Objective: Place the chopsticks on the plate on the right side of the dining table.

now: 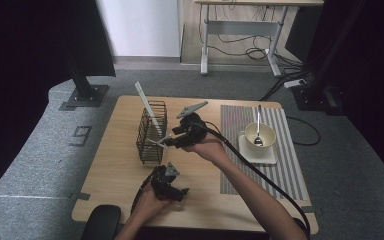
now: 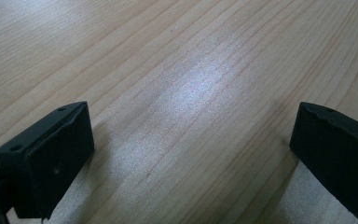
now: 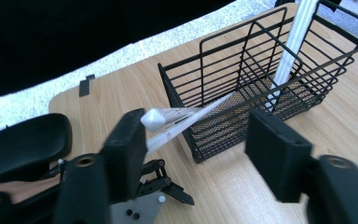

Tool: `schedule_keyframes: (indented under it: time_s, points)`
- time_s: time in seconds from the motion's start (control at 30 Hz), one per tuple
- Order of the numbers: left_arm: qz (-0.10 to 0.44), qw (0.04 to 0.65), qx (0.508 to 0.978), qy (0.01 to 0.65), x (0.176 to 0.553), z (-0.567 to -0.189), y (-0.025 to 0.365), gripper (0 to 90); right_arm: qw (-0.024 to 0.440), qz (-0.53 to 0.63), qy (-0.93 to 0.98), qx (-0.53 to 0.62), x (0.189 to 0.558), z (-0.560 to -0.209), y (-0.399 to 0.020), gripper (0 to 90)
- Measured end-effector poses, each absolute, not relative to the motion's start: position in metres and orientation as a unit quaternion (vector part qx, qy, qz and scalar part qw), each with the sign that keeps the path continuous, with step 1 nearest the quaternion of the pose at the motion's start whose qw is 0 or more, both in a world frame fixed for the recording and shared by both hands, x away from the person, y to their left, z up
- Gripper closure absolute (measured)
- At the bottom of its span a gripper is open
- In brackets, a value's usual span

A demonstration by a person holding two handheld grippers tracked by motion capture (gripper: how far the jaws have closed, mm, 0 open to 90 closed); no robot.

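Note:
A black wire basket stands on the left half of the wooden table. One long white stick leans upright inside it. A shorter white utensil pokes out over the basket's near rim, its rounded end just beside one jaw of my right gripper. The right jaws stand apart and press on nothing. My left gripper rests low near the front edge, open over bare wood.
A striped placemat covers the table's right side. On it a white square plate carries a cream bowl with a spoon in it. A black padded object sits at the front left edge.

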State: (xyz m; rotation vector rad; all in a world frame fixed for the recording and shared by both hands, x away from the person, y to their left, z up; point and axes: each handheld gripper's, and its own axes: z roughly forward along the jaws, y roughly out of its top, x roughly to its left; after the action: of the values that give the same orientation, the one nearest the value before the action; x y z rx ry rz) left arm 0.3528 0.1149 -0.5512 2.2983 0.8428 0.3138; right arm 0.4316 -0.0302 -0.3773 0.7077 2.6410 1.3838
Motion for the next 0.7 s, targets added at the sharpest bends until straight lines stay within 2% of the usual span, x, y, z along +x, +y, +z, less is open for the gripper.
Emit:
schedule_keyframes:
  time_s: [0.37, 0.57, 0.7]
  points:
    - [0.12, 0.33, 0.88, 0.321, 0.353, -0.551, 0.115, 0.0, 0.1, 0.445, 0.868, 0.197, 0.427, -0.379, -0.017, 65.4]
    - [0.12, 0.328, 0.88, 0.322, 0.353, -0.551, 0.115, 0.0, 0.111, 0.445, 0.869, 0.187, 0.424, -0.378, -0.015, 81.0]
    - [0.12, 0.328, 0.88, 0.322, 0.353, -0.551, 0.115, 0.0, 0.11, 0.447, 0.867, 0.191, 0.426, -0.377, -0.015, 81.7]
